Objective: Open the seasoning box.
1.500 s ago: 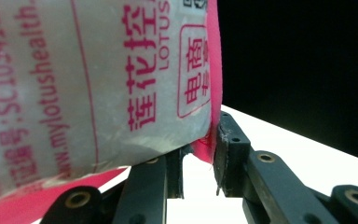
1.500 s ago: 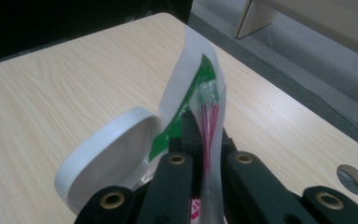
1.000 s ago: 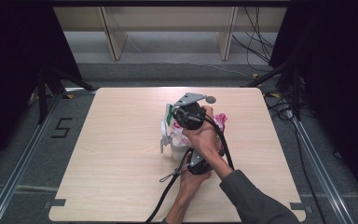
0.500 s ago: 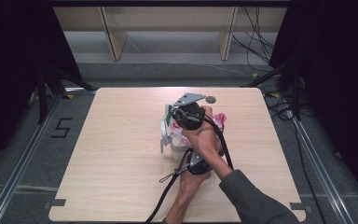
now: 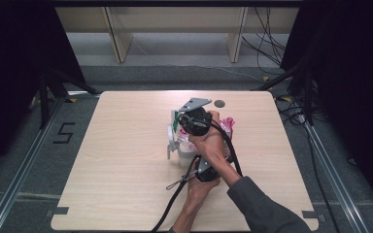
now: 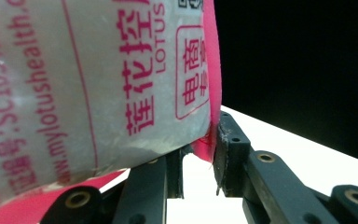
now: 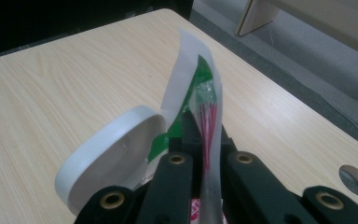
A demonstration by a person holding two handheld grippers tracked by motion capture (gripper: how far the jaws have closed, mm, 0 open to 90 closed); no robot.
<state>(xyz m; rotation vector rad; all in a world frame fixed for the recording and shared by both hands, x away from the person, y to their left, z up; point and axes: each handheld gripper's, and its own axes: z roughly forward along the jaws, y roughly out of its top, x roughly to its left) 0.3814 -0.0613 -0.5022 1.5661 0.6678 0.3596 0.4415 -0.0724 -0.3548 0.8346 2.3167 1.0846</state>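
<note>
A white plastic packet [image 6: 98, 84] with pink print and a pink edge hangs close in front of the left gripper view. My left gripper [image 6: 198, 158] is shut on its pink lower edge. In the right gripper view, my right gripper [image 7: 205, 140] is shut on a thin upright packet edge [image 7: 200, 93] with green and red print. In the high view both hands meet at the table's middle: the right gripper [image 5: 179, 128], with its grey plate, is the farther one, and pink packet material [image 5: 227, 125] shows beside it. A white round lid-like piece [image 7: 107, 158] lies just left of the right jaws.
The wooden table [image 5: 116, 160] has a small round hole [image 5: 219, 103] near its far edge, close to the hands. Black cables [image 5: 175, 204] trail from the grippers toward the front edge. Shelf legs [image 5: 119, 39] stand on the floor beyond the table.
</note>
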